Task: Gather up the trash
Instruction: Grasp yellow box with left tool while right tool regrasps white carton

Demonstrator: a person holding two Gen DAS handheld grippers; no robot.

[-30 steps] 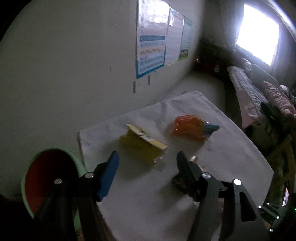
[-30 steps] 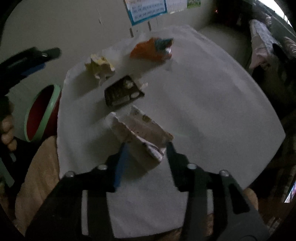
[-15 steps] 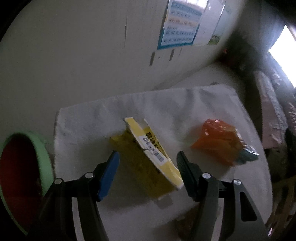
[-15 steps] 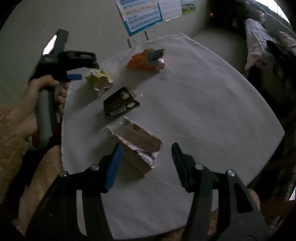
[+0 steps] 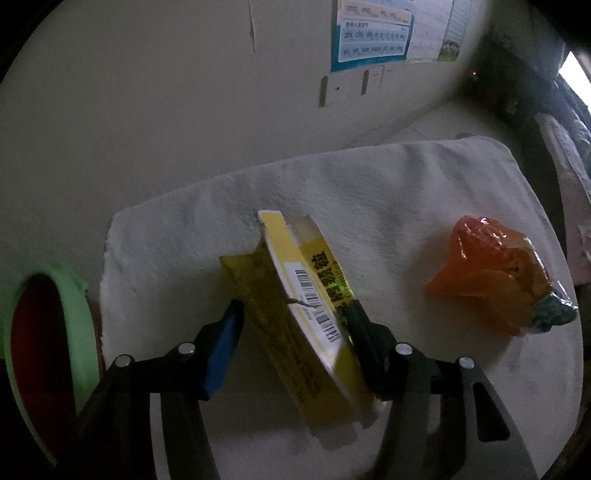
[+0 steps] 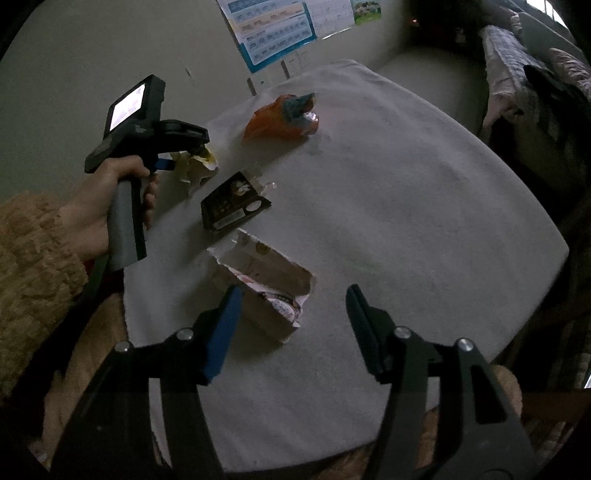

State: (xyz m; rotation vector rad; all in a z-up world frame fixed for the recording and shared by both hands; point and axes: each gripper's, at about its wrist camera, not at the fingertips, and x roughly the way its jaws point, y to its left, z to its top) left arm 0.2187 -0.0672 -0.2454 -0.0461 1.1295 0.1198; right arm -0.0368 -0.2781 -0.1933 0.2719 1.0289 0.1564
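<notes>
A flattened yellow carton (image 5: 303,306) with a barcode lies on the white-covered table (image 5: 406,192). My left gripper (image 5: 293,317) is open with its jaws on either side of the carton, not closed on it. In the right wrist view the left gripper (image 6: 173,155) hovers over that carton (image 6: 199,166). My right gripper (image 6: 293,306) is open and empty, just above a torn brown carton (image 6: 266,284). A black packet (image 6: 232,206) and an orange snack bag (image 6: 284,118) lie farther back; the bag also shows in the left wrist view (image 5: 495,277).
A green-rimmed bin with a red inside (image 5: 40,354) stands left of the table, below its edge. A wall with posters (image 5: 373,33) runs behind the table. A bed (image 6: 532,66) stands at the far right.
My left gripper has moved forward and down over the yellow carton, which now sits between its jaws. My right gripper has drawn back slightly from the torn carton and stays open.
</notes>
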